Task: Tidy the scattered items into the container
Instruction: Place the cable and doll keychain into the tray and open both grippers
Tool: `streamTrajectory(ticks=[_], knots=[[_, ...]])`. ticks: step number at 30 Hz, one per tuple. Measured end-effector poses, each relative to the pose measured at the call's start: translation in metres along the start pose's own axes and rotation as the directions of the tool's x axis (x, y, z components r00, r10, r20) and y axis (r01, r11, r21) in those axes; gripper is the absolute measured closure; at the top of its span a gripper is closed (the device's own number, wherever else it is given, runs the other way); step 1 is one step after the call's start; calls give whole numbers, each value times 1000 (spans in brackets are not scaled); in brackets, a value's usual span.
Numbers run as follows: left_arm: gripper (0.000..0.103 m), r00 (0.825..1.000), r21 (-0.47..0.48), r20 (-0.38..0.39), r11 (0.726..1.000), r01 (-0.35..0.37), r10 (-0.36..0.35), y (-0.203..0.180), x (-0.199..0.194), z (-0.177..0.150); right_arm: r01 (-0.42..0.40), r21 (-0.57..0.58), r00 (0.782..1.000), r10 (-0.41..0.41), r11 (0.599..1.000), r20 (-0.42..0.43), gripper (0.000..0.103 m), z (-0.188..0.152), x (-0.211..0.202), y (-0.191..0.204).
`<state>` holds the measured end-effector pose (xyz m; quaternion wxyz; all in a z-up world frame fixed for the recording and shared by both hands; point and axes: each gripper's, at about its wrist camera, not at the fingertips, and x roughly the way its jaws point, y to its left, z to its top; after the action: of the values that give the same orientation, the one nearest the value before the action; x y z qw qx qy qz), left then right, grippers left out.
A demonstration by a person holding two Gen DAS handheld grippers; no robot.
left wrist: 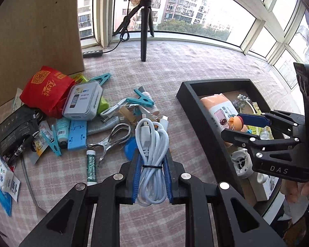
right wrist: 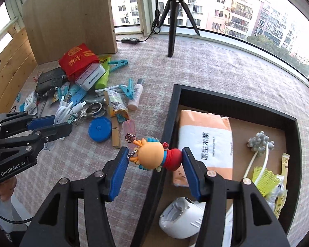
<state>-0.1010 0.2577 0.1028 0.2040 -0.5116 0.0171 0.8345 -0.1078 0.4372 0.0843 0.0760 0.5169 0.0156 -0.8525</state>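
Bundled white cable (left wrist: 152,160) and cartoon figurine (right wrist: 154,154) held aloft beside the black container (right wrist: 237,105).

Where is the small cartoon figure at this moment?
The cartoon figure is gripped between the fingers of the right tool, above the left wall of the black container, next to the orange tissue pack.

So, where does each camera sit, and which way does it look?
Left wrist: on the left gripper, looking down along its fingers, shut on the white cable; the right gripper shows at right.
Right wrist: on the right gripper, over the black tray edge, holding the doll keychain; the left gripper shows at left.
Shared: tray, clutter pile, tripod.
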Motion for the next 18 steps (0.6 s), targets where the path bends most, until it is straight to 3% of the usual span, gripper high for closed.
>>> streamTrajectory(ticks=[8, 18], knots=[[84, 999, 109, -12, 993, 43, -42, -72, 6, 14, 78, 131, 997, -81, 988, 16, 51, -19, -30, -67], [84, 994, 256, -20, 961, 105, -103, -161, 13, 32, 188, 263, 981, -193, 946, -5, 51, -54, -59, -144]])
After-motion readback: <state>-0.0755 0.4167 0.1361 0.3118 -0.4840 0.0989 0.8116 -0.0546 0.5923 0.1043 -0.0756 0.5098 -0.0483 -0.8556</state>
